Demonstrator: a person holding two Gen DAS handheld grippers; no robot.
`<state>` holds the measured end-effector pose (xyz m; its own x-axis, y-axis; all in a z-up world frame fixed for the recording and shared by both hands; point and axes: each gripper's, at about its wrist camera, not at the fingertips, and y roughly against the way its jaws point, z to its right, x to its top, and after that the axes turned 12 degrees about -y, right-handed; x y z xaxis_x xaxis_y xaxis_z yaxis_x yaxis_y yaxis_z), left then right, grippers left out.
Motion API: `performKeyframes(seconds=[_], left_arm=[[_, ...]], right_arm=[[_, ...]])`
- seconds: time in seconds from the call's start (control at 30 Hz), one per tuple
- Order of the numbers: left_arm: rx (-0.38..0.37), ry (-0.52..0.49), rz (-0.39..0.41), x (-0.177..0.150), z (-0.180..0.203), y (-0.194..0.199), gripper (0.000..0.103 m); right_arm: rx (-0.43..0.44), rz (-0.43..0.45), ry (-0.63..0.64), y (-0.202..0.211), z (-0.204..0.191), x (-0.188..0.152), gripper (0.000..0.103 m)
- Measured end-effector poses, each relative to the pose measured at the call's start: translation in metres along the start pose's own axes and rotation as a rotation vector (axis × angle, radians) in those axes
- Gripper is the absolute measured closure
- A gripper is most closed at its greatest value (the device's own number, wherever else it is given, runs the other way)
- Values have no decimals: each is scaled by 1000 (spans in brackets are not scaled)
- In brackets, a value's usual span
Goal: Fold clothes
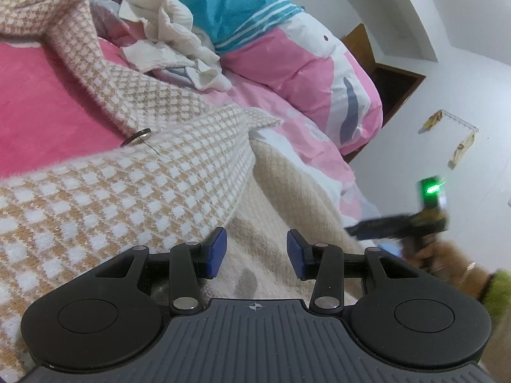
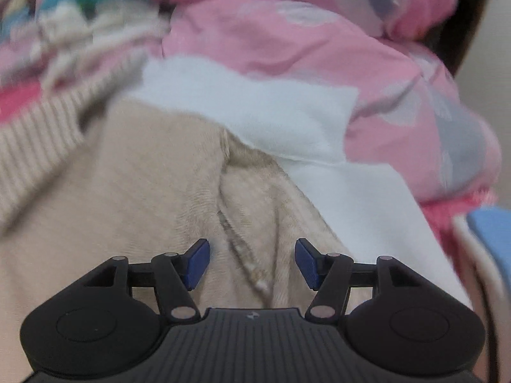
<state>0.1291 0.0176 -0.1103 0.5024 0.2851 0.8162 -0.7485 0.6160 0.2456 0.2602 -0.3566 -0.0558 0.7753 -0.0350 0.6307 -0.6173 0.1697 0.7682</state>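
Evidently the fold is between grips. On the bed lies a checked coat (image 1: pixel 134 172) in tan and white, one part stretched up and away across the red blanket (image 1: pixel 41 95), a dark button (image 1: pixel 137 136) showing where two panels meet; its plain beige lining (image 1: pixel 287 191) is turned up just ahead of the left gripper (image 1: pixel 257 252). That gripper sits low over the coat's near edge with its jaws partly apart and nothing between the blue pads (image 1: pixel 215 252); the cloth lies under them, not pinched, so it seems to be waiting rather than pinning the coat down. The right gripper (image 2: pixel 252 263) points steeply down at the beige lining (image 2: pixel 143 175), with a seam or cord (image 2: pixel 246 265) running up between its fingers. Its jaws stand wide and hold nothing, the pads clear of the cloth on both sides. From the left view it shows as a blur at the right edge, held in a hand (image 1: pixel 428 255) with a green cuff, well apart from the left one. Spreading the two wide probably serves to take the coat at separate points so a panel can be carried over flat. Behind, a pink quilt (image 1: pixel 303 73), a teal garment (image 1: pixel 207 3) and a crumpled white cloth (image 1: pixel 166 22) are heaped, out of the way. Next likely comes a pinch on the lining's edge.
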Motion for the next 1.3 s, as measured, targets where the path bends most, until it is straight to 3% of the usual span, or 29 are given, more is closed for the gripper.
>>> performKeyframes(seconds=[0.07,0.13,0.17,0.2,0.27,0.37,0.43,0.57,0.77,0.83,0.87,0.9,1.0,1.13,1.23,1.3], left_arm=[[-9,22,12,0,-3,0,61],[-18,50,25,1,-7,1,61],[-22,67,32,1,-9,2,61],[-22,83,40,2,-11,2,61],[-17,108,54,4,-15,4,61],[-7,125,64,5,-17,5,61],[-2,126,67,5,-18,5,61],[-4,130,68,5,-18,5,61],[-4,132,71,5,-19,5,61],[-4,135,71,5,-20,5,61],[-5,136,71,6,-20,5,61],[-5,138,71,6,-20,5,61],[-8,144,73,6,-21,6,61],[-9,151,75,6,-21,6,61],[-1,160,86,6,-21,8,61],[5,170,96,6,-22,9,61]], right_arm=[[-16,-13,10,-17,-4,-7,24],[-13,-25,-8,-28,-4,-13,24],[-4,-19,-17,-27,-3,-15,30],[4,-13,-24,-23,-2,-17,52],[-9,31,-40,-10,4,-16,83],[-49,119,-75,10,18,-12,86],[-87,180,-109,21,30,-7,86],[-154,205,-168,13,43,2,86],[-281,160,-205,-39,50,-1,86],[-305,148,-210,-50,51,-2,84],[-316,145,-212,-51,52,-1,77],[-318,139,-216,-49,54,0,66],[-316,120,-230,-35,60,2,50],[-292,128,-226,13,60,-5,47],[-248,245,-210,58,44,-10,47],[-139,293,-160,76,21,-8,49]])
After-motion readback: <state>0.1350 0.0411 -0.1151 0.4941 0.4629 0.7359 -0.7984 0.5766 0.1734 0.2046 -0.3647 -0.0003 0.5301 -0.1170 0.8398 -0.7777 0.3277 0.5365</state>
